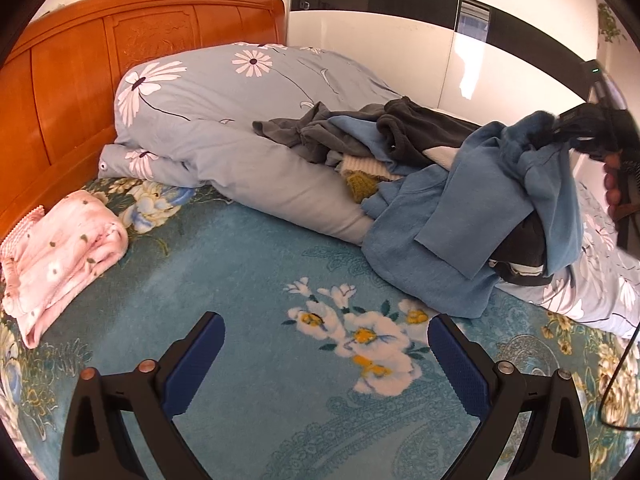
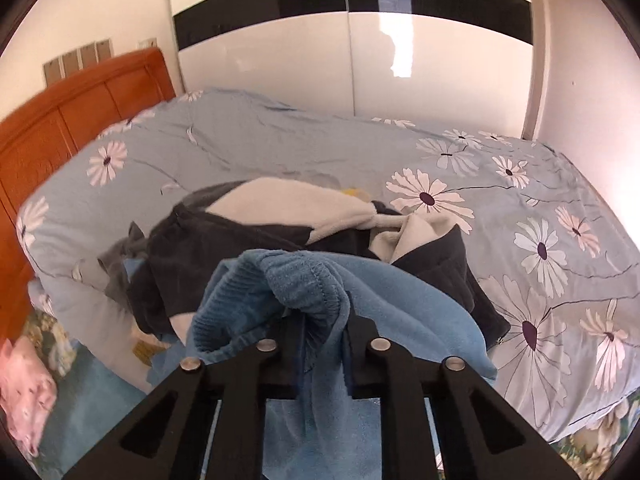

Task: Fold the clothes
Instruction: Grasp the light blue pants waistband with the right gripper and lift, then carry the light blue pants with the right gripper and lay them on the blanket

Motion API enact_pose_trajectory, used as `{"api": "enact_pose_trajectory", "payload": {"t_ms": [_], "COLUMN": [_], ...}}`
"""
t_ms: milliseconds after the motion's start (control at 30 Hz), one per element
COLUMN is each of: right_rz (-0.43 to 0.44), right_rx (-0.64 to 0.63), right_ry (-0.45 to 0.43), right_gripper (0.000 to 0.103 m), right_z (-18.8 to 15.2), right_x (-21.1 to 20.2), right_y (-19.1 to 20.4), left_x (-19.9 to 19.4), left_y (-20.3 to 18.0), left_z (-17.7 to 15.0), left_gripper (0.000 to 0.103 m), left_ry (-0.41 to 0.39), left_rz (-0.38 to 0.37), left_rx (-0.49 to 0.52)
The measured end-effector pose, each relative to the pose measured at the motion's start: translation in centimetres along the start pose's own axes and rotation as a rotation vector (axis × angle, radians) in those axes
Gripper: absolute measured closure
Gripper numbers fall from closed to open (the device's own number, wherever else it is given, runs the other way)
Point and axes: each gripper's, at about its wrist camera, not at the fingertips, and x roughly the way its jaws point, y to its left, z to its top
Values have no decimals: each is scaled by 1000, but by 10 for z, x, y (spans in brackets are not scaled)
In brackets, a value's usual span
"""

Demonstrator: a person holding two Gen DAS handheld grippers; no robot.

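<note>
Right gripper [image 2: 320,320] clamped tight on a bunched edge of the blue garment [image 2: 304,280], fabric pinched between both black fingers [image 2: 362,340] and spilling down below them. Same grip seen from the left wrist view at far right: right gripper [image 1: 560,130] raised above the bed, blue garment [image 1: 460,216] hanging from it in a long drape, lower end lying on the teal blanket [image 1: 240,260]. Part of a hand [image 1: 614,188] visible behind that gripper.

Left gripper [image 1: 326,344] spread wide, nothing between its blue pads [image 1: 194,364], hovering over the blanket's white flower print [image 1: 360,336], apart from all clothing.

Clothes pile [image 1: 360,136] heaped on the rolled daisy-print duvet [image 1: 224,92]: dark grey pieces on top, a cream item and a bit of yellow-green knit tucked under. From the right wrist view, pile [image 2: 240,232] just beyond the gripped garment, dark fleece with white lining, resting on the duvet [image 2: 520,200] spread across the bed.

Pink folded cloth [image 1: 64,256] at the blanket's left edge, near the orange wooden headboard [image 1: 80,64], well apart from the pile. White glossy wardrobe [image 1: 400,60] with a black band behind the bed. Thin black cable [image 1: 616,376] curving at the right border.
</note>
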Motion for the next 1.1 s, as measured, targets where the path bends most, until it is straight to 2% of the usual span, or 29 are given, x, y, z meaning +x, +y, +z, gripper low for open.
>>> {"api": "enact_pose_trajectory", "payload": {"t_ms": [133,233,367,533,800,867,967,1100], "right_rz": [80,126,269,447,733,798,903,993], "right_rx": [101,75,30,-49,-93,-89,-61,-2], "right_ry": [-103,-245,-392,-410,-308,-335,-384,-450], "right_gripper": [95,95,95,95,95,95,95,95], "right_z": [28,49,69,69,55,61,74,88], "right_x": [-49,-110,-197,-249,-249,-266,-297,-329], "right_y": [-19,-14,4,54,189,211,217,200], "left_x": [-5,-12,-24,-43,-83,-96,-113,-125], "left_y": [10,12,13,26,82,101,127,151], "left_z": [-4,-7,-8,-9,-6,-4,0,4], "left_gripper": [0,0,0,0,0,0,0,0], "left_ry": [5,0,-19,-55,-132,-165,-209,-235], "left_rz": [-12,-23,-36,-32,47,74,100,108], "left_rx": [-40,-40,-38,-64,-157,-182,-221,-271]}}
